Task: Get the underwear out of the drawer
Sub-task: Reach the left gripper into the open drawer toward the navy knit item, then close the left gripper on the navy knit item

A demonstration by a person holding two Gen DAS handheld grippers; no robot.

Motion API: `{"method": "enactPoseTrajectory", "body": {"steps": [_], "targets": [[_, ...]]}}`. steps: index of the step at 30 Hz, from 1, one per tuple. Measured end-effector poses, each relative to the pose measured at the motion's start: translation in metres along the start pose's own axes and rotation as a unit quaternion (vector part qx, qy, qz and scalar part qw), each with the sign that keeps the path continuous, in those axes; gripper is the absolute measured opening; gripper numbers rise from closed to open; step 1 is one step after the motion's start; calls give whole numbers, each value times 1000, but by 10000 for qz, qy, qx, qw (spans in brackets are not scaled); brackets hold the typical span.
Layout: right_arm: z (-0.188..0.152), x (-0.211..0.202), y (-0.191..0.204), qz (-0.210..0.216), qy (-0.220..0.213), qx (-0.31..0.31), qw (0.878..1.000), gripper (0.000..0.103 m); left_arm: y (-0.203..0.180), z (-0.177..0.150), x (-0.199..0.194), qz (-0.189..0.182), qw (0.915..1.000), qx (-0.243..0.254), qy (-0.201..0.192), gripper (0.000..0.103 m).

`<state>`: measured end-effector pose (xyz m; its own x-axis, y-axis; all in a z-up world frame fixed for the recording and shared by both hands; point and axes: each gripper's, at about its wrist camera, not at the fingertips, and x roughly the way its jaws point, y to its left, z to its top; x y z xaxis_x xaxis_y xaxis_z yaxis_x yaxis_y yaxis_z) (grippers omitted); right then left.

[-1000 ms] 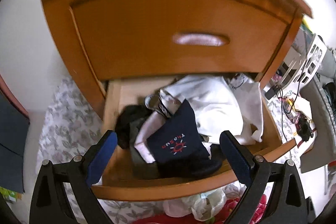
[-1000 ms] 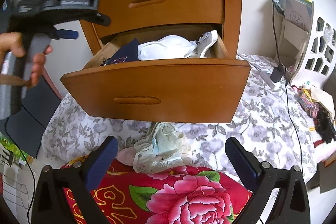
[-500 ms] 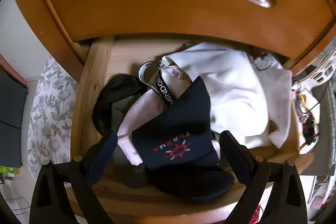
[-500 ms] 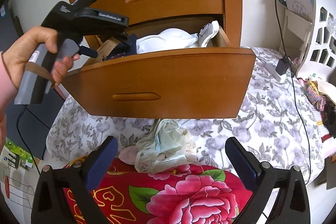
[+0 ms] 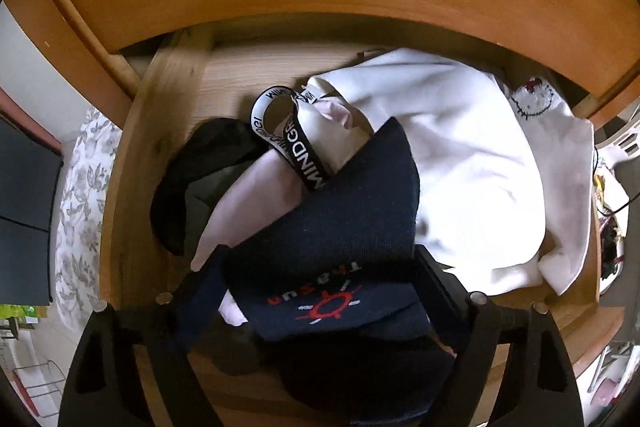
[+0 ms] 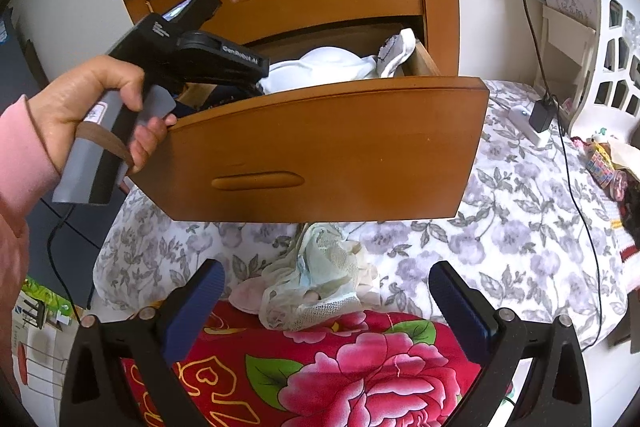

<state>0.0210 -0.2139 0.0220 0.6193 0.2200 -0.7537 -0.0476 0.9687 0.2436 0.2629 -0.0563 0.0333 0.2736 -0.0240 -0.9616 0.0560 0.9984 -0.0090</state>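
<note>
Left gripper [image 5: 320, 291] wide open, straddling navy knit garment with red sun logo [image 5: 332, 239] in open wooden drawer [image 6: 320, 147], contact unclear; right gripper [image 6: 326, 301] open, empty.

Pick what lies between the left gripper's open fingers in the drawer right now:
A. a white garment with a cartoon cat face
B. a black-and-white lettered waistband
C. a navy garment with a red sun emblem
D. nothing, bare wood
C: the left gripper is open inside the drawer, its fingers either side of the navy garment with a red sun emblem.
</note>
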Motion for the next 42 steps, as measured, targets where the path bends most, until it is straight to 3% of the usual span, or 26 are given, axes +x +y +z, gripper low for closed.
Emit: {"method": "enactPoseTrajectory", "body": {"steps": [5,23,29,42], "targets": [[0,0,0,-10,-5,10,10000,103,3,-4,-5,-165,9998,-66,-73,67],[0,-6,1,-71,-63,-24,10000,103,36,-22,-42,-766,9948,-463,-478,38],[-1,-10,4,-105,-95,-49,9999,103,40,-31,-63,-755,9930,-457,-785,32],[-1,-24,12,-173,-205,-166,9995,103,47,-48,-123,-848,9816,-527,-1630,29]]}}
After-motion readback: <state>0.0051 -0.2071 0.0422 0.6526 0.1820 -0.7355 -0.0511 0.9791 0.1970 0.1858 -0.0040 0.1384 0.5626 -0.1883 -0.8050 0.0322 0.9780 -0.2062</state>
